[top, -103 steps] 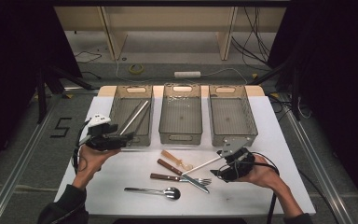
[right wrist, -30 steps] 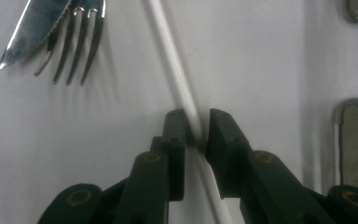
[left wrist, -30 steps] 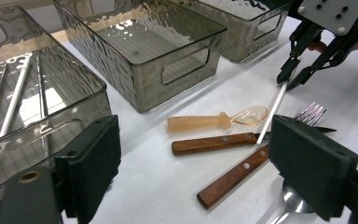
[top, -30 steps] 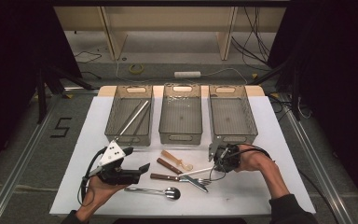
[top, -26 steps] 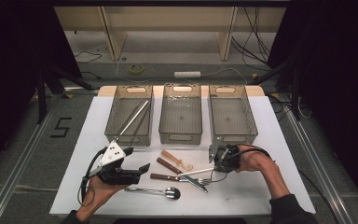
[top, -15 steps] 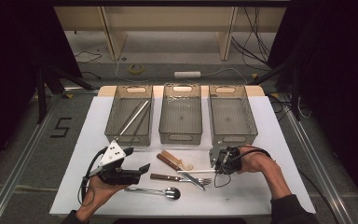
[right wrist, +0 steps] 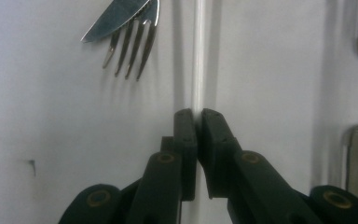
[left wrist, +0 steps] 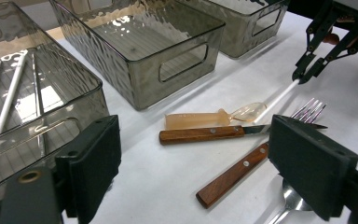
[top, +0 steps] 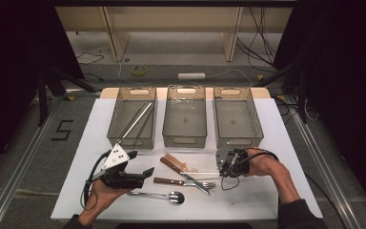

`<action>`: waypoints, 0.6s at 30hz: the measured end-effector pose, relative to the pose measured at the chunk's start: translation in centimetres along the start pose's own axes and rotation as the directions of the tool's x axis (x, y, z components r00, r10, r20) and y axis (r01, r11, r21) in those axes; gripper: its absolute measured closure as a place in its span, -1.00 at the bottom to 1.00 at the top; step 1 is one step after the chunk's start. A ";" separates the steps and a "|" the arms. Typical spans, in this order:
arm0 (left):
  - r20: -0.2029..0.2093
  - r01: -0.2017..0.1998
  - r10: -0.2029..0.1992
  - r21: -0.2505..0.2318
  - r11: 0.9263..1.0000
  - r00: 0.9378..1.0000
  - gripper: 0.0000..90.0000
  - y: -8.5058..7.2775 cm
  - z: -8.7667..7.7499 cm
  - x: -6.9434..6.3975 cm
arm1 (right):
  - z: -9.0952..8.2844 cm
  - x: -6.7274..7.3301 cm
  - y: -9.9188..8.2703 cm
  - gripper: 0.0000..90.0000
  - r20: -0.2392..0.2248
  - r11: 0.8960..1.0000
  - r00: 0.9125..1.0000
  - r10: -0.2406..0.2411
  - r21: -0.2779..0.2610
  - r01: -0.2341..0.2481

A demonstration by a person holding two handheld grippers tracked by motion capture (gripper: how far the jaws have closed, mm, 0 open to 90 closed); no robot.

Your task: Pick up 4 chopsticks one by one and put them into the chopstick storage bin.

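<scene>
Three bins stand in a row at the far edge of my table (top: 286,143): left bin (top: 132,119), middle bin (top: 185,117), right bin (top: 237,117). Two chopsticks (top: 136,121) lie slantwise in the left bin. Before the middle bin, the cutlery lies clustered: plastic spoon (left wrist: 214,119) farthest back, knife (left wrist: 200,134) just before it, fork (left wrist: 247,163) nearer me, its tines beside the knife's tip. The metal spoon (top: 159,195) lies nearest my edge. A single chopstick (right wrist: 199,56) runs right of the cluster, its end between my right gripper's (right wrist: 197,122) jaws, before the right bin. My left gripper (top: 140,175) sits left of the cluster, before the left bin.
</scene>
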State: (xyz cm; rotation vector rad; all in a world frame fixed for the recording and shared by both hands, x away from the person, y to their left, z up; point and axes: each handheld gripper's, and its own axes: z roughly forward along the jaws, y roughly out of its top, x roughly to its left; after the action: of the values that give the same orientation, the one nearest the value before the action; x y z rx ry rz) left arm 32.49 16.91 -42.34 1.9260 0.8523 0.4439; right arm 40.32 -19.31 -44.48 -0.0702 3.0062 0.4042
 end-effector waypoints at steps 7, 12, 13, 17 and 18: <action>0.035 -0.029 0.028 0.029 0.999 0.999 -0.62 0.2 1.3 -0.9 | -1.1 0.1 0.4 0.91 0.029 0.999 1.000 -0.001 -0.043 0.002; 0.074 -0.082 0.078 0.052 0.995 0.994 -0.62 0.7 2.7 -2.2 | -1.5 0.3 1.0 0.91 0.038 0.998 0.999 -0.006 -0.070 0.009; 0.080 -0.093 0.088 0.055 0.994 0.993 -0.61 0.8 2.9 -2.4 | -1.5 0.4 1.2 0.91 0.037 0.998 0.999 -0.002 -0.069 0.005; 0.110 -0.140 0.132 0.070 0.988 0.985 -0.59 1.3 3.9 -2.9 | -1.7 0.6 1.8 0.91 0.047 0.997 0.999 -0.017 -0.077 0.020; 0.115 -0.146 0.136 0.077 0.986 0.984 -0.59 1.4 4.2 -3.1 | -1.7 0.7 2.0 0.91 0.049 0.997 0.998 -0.025 -0.068 0.029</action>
State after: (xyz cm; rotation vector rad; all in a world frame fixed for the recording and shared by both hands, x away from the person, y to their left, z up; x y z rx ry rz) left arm 33.49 11.68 -43.01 2.0784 0.6756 0.3871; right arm 39.35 -17.85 -42.36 -0.1050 2.9405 0.4995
